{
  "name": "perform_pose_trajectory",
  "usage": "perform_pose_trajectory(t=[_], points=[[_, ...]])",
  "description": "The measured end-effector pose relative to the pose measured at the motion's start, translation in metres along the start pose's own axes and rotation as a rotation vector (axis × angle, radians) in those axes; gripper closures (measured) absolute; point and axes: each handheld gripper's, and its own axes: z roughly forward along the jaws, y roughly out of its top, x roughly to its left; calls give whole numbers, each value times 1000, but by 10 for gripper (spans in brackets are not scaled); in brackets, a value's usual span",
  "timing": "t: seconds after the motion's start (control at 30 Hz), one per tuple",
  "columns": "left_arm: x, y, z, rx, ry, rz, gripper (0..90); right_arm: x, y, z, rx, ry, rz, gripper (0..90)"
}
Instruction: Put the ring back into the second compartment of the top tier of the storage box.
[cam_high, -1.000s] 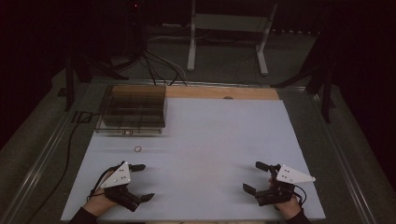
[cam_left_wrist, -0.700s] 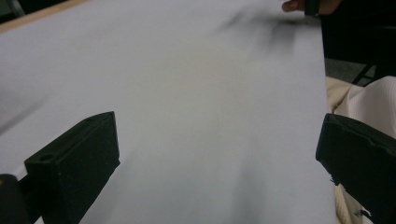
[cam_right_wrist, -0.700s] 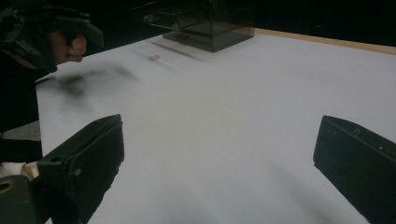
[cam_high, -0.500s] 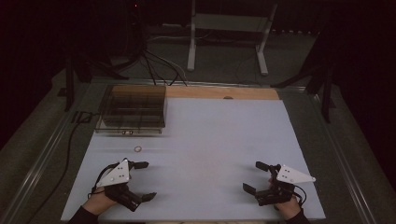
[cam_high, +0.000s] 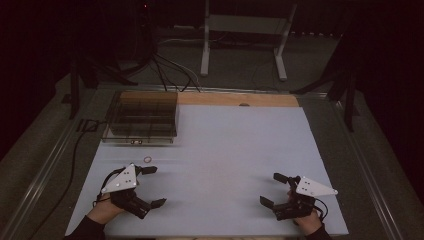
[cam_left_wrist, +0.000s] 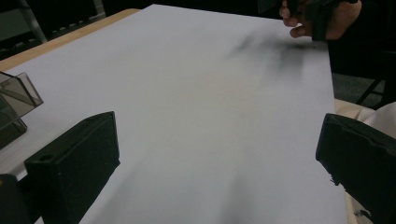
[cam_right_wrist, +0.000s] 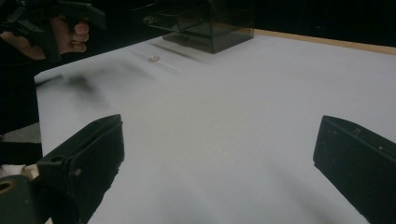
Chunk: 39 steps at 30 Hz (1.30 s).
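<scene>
1. High view: take the clear compartment box (cam_high: 142, 117) at the far left of the white table (cam_high: 235, 150) as the landmark. A small ring (cam_high: 147, 159) lies flat on the table just on the near side of the box's front wall, apart from it. The left gripper (cam_high: 154, 186) sits nearer the person than the ring, and its far jaw tip ends just beside the ring without touching it. Its jaws are spread wide and hold nothing. The right gripper (cam_high: 273, 189) is well apart from the box, at the near right of the table, jaws likewise spread wide and empty.

2. Same view, the relation that matters: the ring lies just beyond the left gripper and a little toward the box, so the left hand is by far the nearer one. I judge it the likelier to take the ring. A ring has no long axis and points no way; it is too small to tell more.

3. Left gripper view: the two black jaws stand far apart with bare table between them. A corner of the box (cam_left_wrist: 16, 100) shows at the left edge. The other hand (cam_left_wrist: 322, 21) is far off at the top.

4. Right gripper view: the jaws stand wide apart, nothing between them. The ring (cam_right_wrist: 153, 59) lies near the front of the box (cam_right_wrist: 210, 25), with the left hand (cam_right_wrist: 60, 32) close by.
</scene>
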Motion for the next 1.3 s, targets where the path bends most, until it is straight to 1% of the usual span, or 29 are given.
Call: perform_pose_trajectory(t=[0.03,0.07,0.1,0.13,0.23,0.3,0.33,0.37,0.4,0.43,0.47,0.57,0.6,0.63,0.67,0.7,0.8,0.83,0.87,0.9,0.97,1.0,1.03,1.07,1.1,1.2,1.23,1.27,1.3], points=[[0,0,0,0,0,0,7,0,0,0,0,0,0,18],[4,0,0,-5,33,3,7,0,0,0,3,3,2,18],[4,0,0,-5,33,3,7,0,0,0,3,3,2,18],[7,-1,0,-22,43,-14,7,0,0,0,5,3,1,18],[8,-1,0,-24,54,-17,6,0,0,0,4,4,1,18],[15,0,-3,-38,90,-32,6,0,0,0,3,4,2,18],[15,0,-3,-38,90,-32,7,0,0,0,3,4,2,18],[19,-1,-4,-43,105,-43,6,0,-1,0,4,2,2,18],[19,-1,-4,-43,105,-43,6,0,-1,0,4,3,3,18],[23,-1,-5,-48,126,-48,6,0,-1,0,2,2,2,18],[23,-1,-5,-48,126,-48,6,0,-1,0,2,2,2,18],[30,-3,-5,-31,153,-66,6,-1,-1,0,2,1,5,18],[30,-3,-5,-31,153,-66,7,-1,-1,0,2,1,5,18],[34,-4,-5,-23,167,-81,7,-1,-1,0,3,3,7,18],[34,-4,-5,-23,167,-81,7,-1,-1,0,3,3,7,18],[37,-6,-4,-10,186,-89,7,-1,-1,0,4,3,6,18],[40,-9,-4,-4,192,-101,7,-1,-1,-1,3,4,8,18],[43,-11,-3,3,209,-112,7,-1,-1,-1,2,2,9,18],[43,-11,-3,3,209,-112,7,-1,-1,-1,2,2,9,18],[45,-12,-3,4,213,-122,7,-1,-1,-1,1,2,9,18],[49,-15,-1,22,233,-135,7,-1,-1,-1,0,2,9,18],[49,-15,-1,22,233,-135,7,-1,-1,-1,0,2,9,18],[52,-17,-1,22,255,-138,7,-1,-1,-1,2,4,12,18],[52,-17,-1,22,255,-138,7,-1,-1,-1,2,4,12,18],[54,-19,0,27,263,-152,7,-1,-1,-1,5,6,14,18],[57,-21,1,35,272,-162,7,-1,-1,0,6,7,14,18],[59,-22,2,44,278,-171,7,-1,-1,0,6,8,13,18],[61,-24,3,53,297,-175,7,-1,-1,0,6,8,13,18],[62,-26,3,54,307,-177,7,-1,-1,-1,6,8,14,18]])
